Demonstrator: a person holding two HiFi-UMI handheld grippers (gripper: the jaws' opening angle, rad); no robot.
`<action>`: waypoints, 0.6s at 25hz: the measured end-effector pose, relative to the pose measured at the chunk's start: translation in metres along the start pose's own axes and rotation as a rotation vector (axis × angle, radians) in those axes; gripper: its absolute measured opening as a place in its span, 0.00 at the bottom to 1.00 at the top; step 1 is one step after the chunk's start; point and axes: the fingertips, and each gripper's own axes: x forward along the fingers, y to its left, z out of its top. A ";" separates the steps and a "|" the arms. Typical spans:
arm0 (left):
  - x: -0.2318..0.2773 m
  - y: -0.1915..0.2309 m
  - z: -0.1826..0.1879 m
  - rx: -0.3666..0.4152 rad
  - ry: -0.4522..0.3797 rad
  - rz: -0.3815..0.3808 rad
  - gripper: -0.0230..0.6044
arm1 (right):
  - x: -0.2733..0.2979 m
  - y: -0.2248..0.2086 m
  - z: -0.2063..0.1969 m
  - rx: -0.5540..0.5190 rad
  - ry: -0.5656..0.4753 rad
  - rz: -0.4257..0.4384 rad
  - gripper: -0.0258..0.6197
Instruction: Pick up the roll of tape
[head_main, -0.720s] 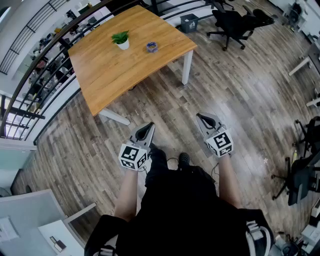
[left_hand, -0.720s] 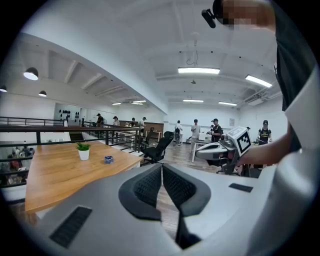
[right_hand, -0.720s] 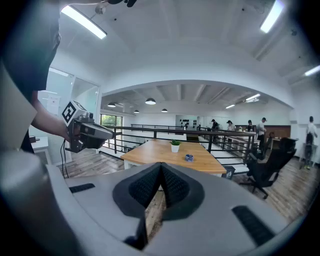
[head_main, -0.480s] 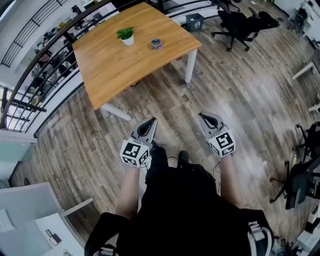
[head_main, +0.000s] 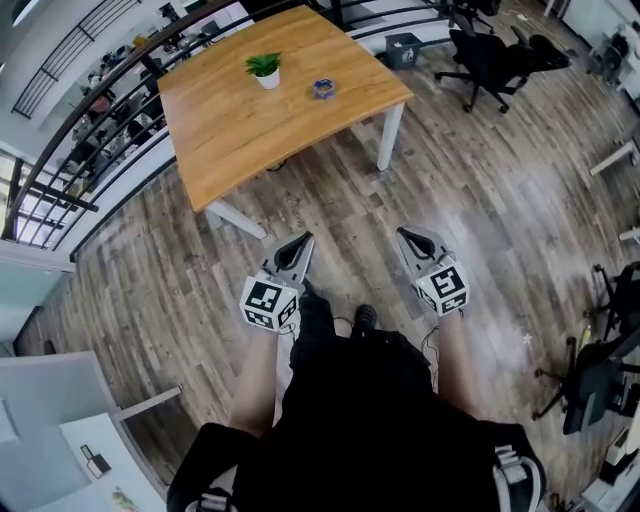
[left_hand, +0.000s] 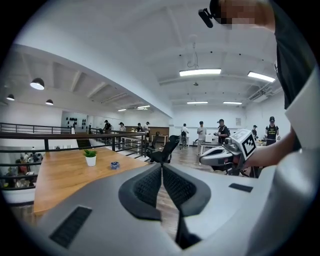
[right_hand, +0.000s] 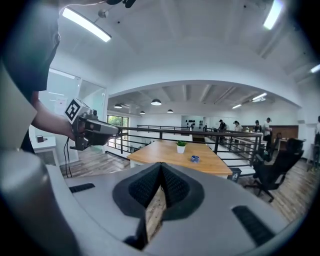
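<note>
left gripper grey | right gripper grey | marker cubes black-white | top black

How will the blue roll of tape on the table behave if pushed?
The roll of tape seems to lie flat, its hole facing up, so it should slide on the smooth table rather than roll. It looks small, so probably light and easy to lift.

Head view swings: the table now sits further right in frame, and with it the potted plant and the roll of tape. Far right, the black bin and office chair shift likewise. Near left, the white desk slips lower toward the edge
</note>
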 end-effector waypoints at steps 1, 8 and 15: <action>0.000 0.000 -0.001 -0.003 0.000 0.001 0.08 | 0.000 -0.001 0.000 0.001 -0.001 0.000 0.05; 0.002 -0.003 -0.005 -0.024 -0.015 0.033 0.08 | 0.002 -0.010 -0.002 0.002 -0.005 0.013 0.05; 0.005 -0.001 -0.006 -0.024 -0.012 0.045 0.09 | 0.007 -0.014 -0.004 0.020 -0.031 0.008 0.05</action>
